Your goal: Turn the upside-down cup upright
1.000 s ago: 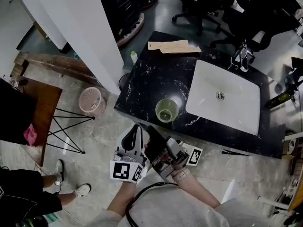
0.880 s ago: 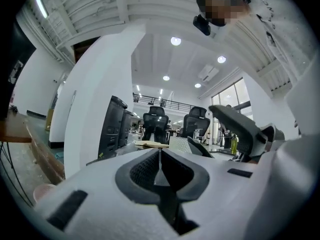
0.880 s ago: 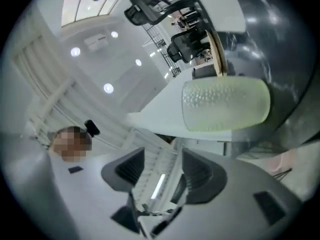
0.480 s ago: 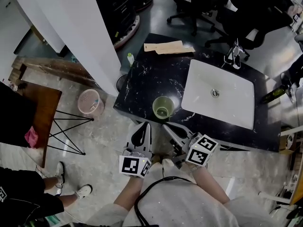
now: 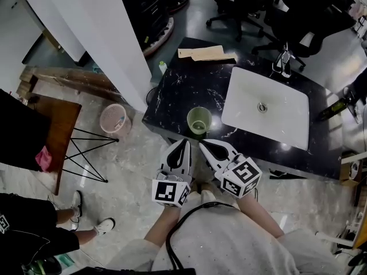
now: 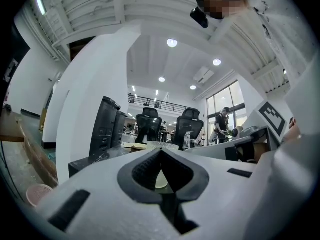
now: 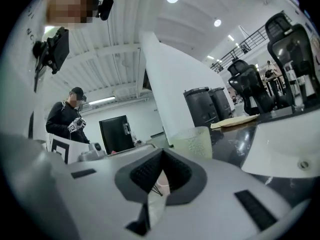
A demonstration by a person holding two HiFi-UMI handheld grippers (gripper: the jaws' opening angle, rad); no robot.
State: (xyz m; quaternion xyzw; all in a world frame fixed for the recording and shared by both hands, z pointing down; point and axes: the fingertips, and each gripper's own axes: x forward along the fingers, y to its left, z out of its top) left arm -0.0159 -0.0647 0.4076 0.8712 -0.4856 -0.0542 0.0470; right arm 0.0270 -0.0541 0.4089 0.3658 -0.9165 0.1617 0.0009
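Note:
A translucent green cup [image 5: 199,120] stands mouth up near the front edge of the black marble counter [image 5: 178,93]. Both grippers hang side by side just short of that edge, pointing level at the cup and not touching it. My left gripper [image 5: 185,142] is shut with nothing in it. My right gripper [image 5: 202,144] is also shut and empty, its marker cube facing up. The left gripper view shows the cup [image 6: 159,176] straight beyond the closed tips [image 6: 161,151]. In the right gripper view the cup [image 7: 195,141] stands just right of the closed tips [image 7: 161,152].
A white sink basin [image 5: 266,110] fills the counter's right half, with a faucet [image 5: 284,62] behind it. A wooden board [image 5: 200,53] lies at the back edge. A pink basket [image 5: 114,119] and a wire-legged side table [image 5: 54,125] stand on the floor at left, beside a white pillar [image 5: 97,33].
The right gripper has rolled so its marker cube faces up, and its jaws have gone from open to shut. Both grippers now sit level side by side before the counter.

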